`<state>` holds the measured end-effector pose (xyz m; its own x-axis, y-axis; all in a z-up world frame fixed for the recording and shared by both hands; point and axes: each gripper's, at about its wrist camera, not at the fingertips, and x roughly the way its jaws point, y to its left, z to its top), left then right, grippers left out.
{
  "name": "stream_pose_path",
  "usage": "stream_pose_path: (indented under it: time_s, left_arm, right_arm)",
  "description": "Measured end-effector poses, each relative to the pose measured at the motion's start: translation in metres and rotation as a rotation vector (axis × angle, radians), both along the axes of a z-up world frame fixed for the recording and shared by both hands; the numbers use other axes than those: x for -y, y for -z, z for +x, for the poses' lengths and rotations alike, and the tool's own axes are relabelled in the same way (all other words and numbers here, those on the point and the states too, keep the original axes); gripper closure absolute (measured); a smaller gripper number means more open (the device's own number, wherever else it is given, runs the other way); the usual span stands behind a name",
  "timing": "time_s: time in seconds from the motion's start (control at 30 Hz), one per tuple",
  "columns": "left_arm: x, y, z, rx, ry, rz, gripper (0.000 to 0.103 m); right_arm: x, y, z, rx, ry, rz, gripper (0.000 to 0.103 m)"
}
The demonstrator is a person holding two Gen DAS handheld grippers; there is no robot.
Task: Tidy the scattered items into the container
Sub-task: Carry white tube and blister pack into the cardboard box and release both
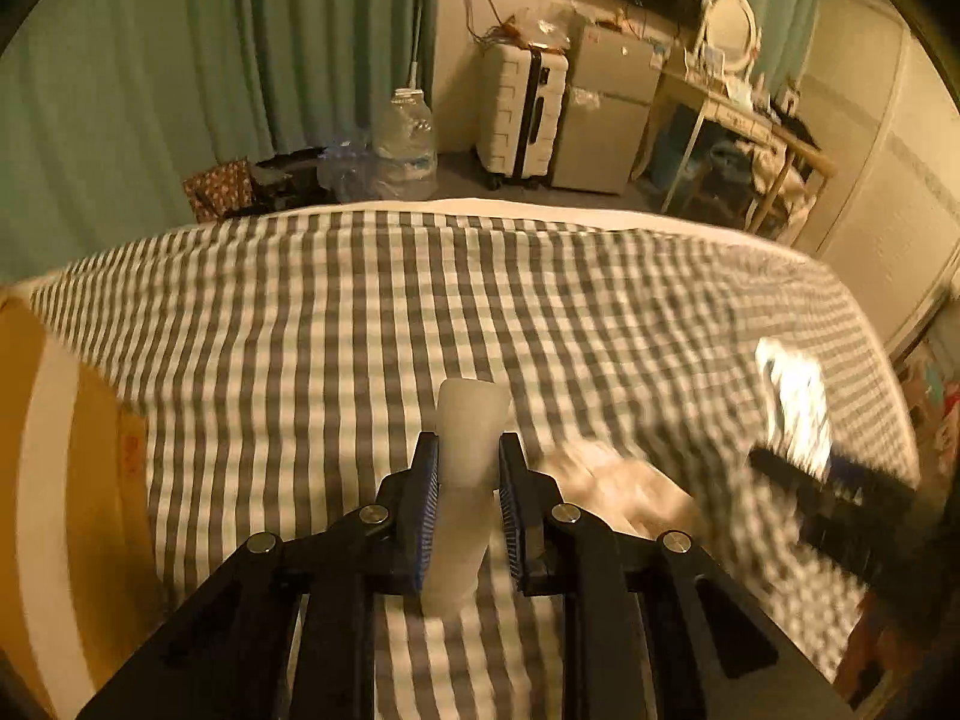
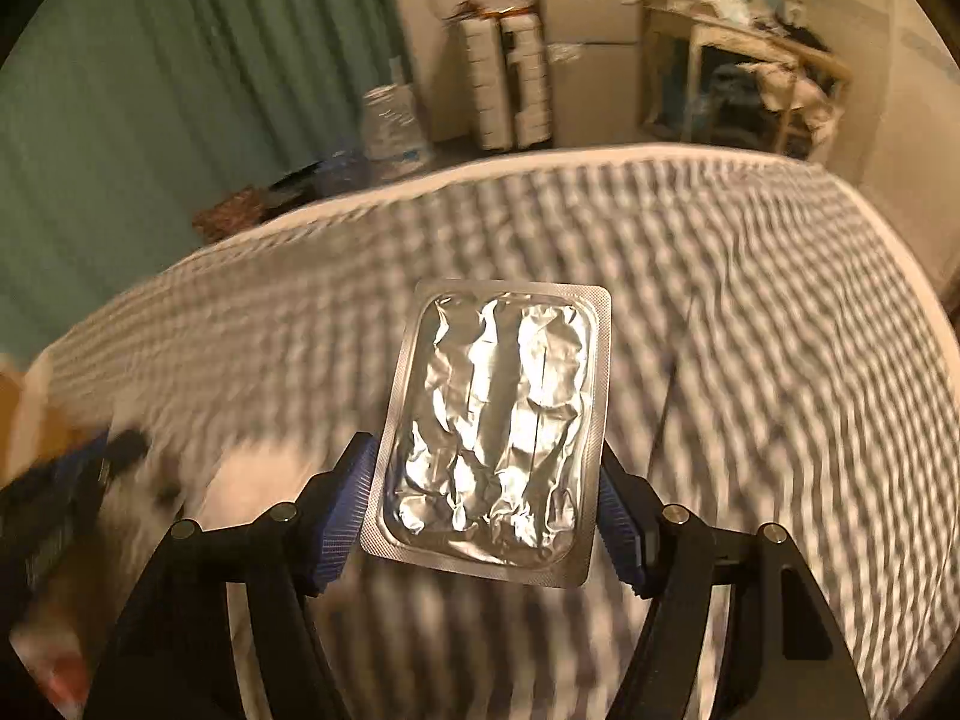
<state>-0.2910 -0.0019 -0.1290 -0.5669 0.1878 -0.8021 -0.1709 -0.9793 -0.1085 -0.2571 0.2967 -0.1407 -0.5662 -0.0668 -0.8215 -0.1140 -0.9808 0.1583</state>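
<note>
Both hand-held grippers are closed on something. Left hand-held gripper [image 1: 469,501], black-framed with ribbed blue pads, pinches a frosted, translucent plastic tube [image 1: 465,480] that runs lengthwise between its fingers and flares a little wider at its far end, toward 12 o'clock. Right hand-held gripper [image 2: 489,519] clamps a rectangular foil blister pack [image 2: 495,426] by its two long edges; the pack is crinkled silver in the middle, with a flat, finely knurled border and rounded corners, and it stands out from the pads toward 12 o'clock, its far half free in the air.

Under both lies a bed [image 1: 372,312] covered in soft grey-and-white gingham cloth. At 9 o'clock in the left wrist view sits a brown cardboard box [image 1: 78,480] with a pale band of tape across it; what it holds cannot be told. In the same view a blurred pale, crumpled item [image 1: 624,492] lies on the cloth at about 3 o'clock, just beside the left pads, and the right hand-held gripper with its shiny pack shows farther out that way.

Both tools tilt steeply down toward the bedding. Across the bed, at 12 o'clock, stand a ridged white suitcase [image 1: 522,114], a clear plastic water jug [image 1: 408,138] and green curtains [image 1: 180,72].
</note>
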Motion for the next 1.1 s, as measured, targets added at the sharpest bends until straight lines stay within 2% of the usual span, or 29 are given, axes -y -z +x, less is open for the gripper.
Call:
stream_pose_path:
  time_s: [0.13, 0.23, 0.37, 0.63, 0.8, 0.9, 1.0, 1.1]
  left_arm:
    - [0.012, -0.004, 0.037, 0.03, -0.01, 0.03, 0.084]
    - [0.018, -0.012, 0.066, 0.059, -0.018, 0.027, 0.084]
    - [0.037, -0.043, 0.093, 0.019, -0.029, 0.078, 0.084]
    - [0.078, -0.112, 0.118, -0.115, -0.033, 0.094, 0.084]
    - [0.118, -0.133, 0.118, -0.123, -0.079, 0.09, 0.084]
    - [0.156, -0.158, 0.113, -0.145, -0.132, 0.091, 0.084]
    - [0.191, -0.174, 0.113, -0.181, -0.159, 0.036, 0.084]
    - [0.226, -0.173, 0.111, -0.179, -0.208, -0.022, 0.084]
  right_arm:
    - [0.01, -0.013, 0.058, 0.014, -0.07, -0.09, 0.035]
    - [0.019, -0.031, 0.093, -0.016, -0.094, -0.094, 0.035]
    - [0.029, -0.069, 0.127, -0.079, -0.128, -0.098, 0.035]
    - [0.071, -0.127, 0.155, -0.156, -0.18, -0.097, 0.035]
    - [0.116, -0.155, 0.171, -0.205, -0.259, -0.056, 0.035]
    - [0.146, -0.172, 0.174, -0.227, -0.313, -0.031, 0.035]
    - [0.175, -0.191, 0.171, -0.262, -0.37, -0.038, 0.035]
    - [0.208, -0.203, 0.161, -0.27, -0.44, -0.064, 0.034]
